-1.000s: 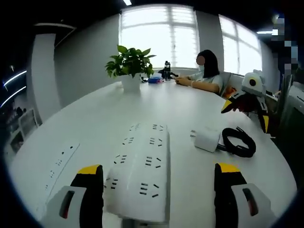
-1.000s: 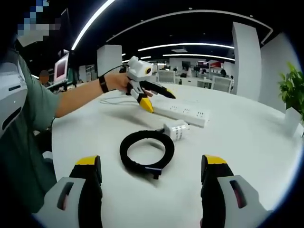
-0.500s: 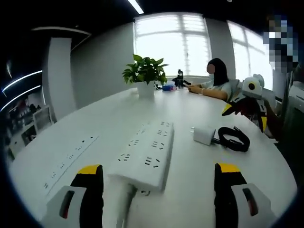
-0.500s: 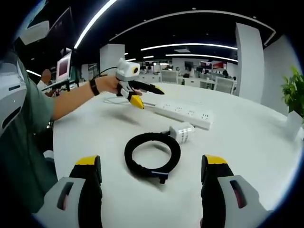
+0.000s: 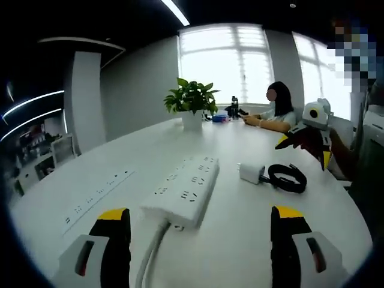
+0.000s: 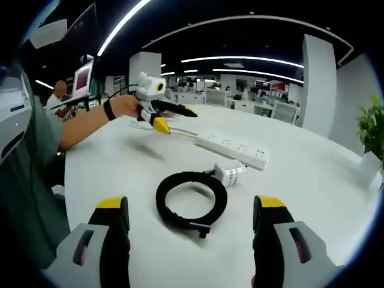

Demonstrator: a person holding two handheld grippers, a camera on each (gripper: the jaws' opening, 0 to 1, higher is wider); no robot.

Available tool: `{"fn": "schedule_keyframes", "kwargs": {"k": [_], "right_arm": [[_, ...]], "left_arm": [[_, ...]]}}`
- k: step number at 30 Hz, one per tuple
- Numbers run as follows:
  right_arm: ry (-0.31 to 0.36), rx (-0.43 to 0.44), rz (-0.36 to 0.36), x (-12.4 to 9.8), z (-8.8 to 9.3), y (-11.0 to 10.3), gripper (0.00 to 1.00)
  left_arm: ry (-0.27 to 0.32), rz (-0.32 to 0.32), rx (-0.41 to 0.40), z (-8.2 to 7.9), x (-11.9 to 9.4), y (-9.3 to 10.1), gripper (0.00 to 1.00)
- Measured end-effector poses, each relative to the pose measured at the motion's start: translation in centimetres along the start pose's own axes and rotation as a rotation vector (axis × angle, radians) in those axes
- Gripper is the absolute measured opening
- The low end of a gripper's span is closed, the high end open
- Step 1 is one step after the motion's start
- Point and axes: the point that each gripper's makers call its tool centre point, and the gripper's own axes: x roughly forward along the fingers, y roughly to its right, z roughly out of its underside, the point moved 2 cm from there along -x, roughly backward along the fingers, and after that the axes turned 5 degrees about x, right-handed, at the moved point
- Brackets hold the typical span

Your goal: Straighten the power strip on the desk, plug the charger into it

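A white power strip (image 5: pixel 183 192) lies on the white desk (image 5: pixel 240 240) just beyond my left gripper (image 5: pixel 200 213), whose jaws stand open with nothing between them. Its cord (image 5: pixel 150 258) runs back toward me. To its right sit a white charger (image 5: pixel 250 173) and its coiled black cable (image 5: pixel 287 177). My right gripper (image 5: pixel 303 150) hovers open beyond them. In the right gripper view the coiled cable (image 6: pixel 192 201) and charger (image 6: pixel 229 173) lie ahead of my open right gripper (image 6: pixel 191 204). The power strip (image 6: pixel 233 147) lies farther off. The left gripper (image 6: pixel 177 119) hangs open left of it.
A second, flat strip (image 5: pixel 96 192) lies at the desk's left. A potted plant (image 5: pixel 192 105) stands at the far end, near a seated person (image 5: pixel 276 108). The holder's arm (image 6: pixel 84 123) reaches in from the left. The desk edge (image 6: pixel 69 180) curves close by.
My left gripper has drawn back from the power strip, which was between its jaws and now lies ahead of them. In the right gripper view it moved left, away from the strip's end.
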Motion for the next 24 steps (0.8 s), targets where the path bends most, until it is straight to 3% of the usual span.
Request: {"fn": "schedule_keyframes", "kwargs": {"k": [13,16,18,24], "right_arm": [[-0.007,0.001,0.013,0.1,0.1,1.0,0.84],[-0.003,0.001,0.021,-0.3,0.2,1.3,0.84],[0.003,0.008,0.026,-0.3,0.1,1.4,0.84],[-0.002,0.015,0.028,-0.5,0.3,1.6,0.84]], "left_arm": [[-0.004,-0.099,-0.028,1.1,-4.3,1.4,0.96],[0.006,-0.1,-0.054,1.3,-4.9,1.9,0.99],[0.006,-0.128,-0.114,1.7,-5.3,1.7,0.99],[0.014,-0.166,-0.134,2.5,-6.3,1.9,0.99]]}}
